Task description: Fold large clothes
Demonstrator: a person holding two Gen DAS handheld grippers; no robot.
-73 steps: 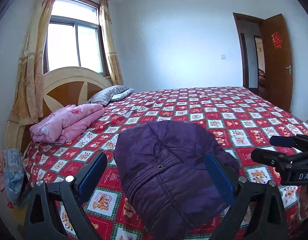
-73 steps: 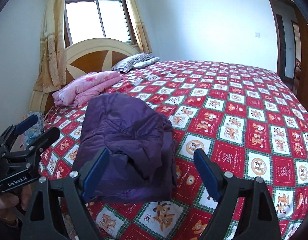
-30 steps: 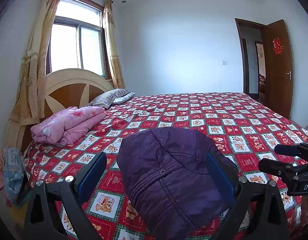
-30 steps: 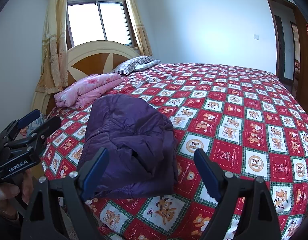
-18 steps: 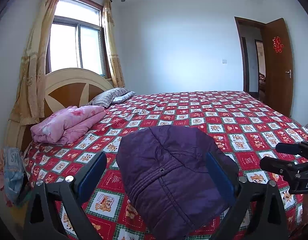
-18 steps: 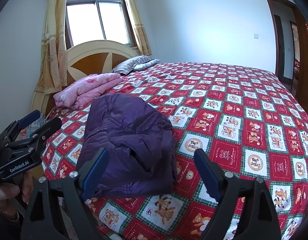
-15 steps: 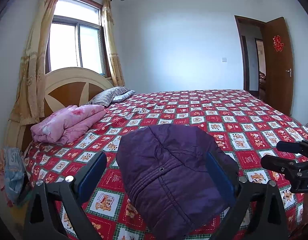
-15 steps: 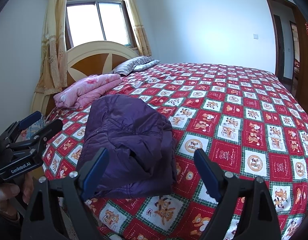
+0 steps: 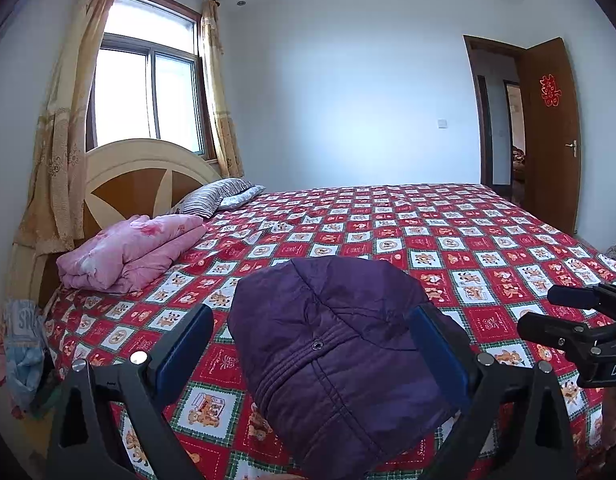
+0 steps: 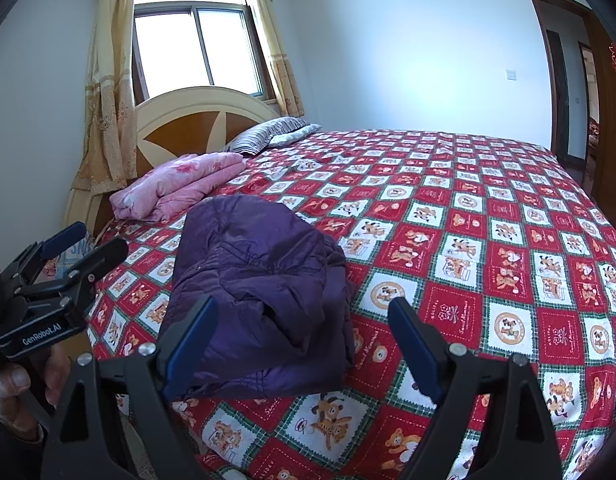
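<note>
Nothing's really moved lately: both my hands hover tilted slightly down, left gripper (image 9: 308, 344) and right gripper (image 10: 304, 328) spread wide, empty, above the folded purple jacket (image 10: 260, 292) near the bed (image 10: 488, 240) edge.

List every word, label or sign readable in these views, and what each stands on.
"GenRobot.AI": on the left gripper body.
"DA", cut off by the frame edge: on the right gripper body.
"SN", partly hidden: on blue cloth beside the bed.
Red paper sign on the door: an ornamental character, too small to read surely.
Script on the bedspread squares: too blurred to read.
</note>
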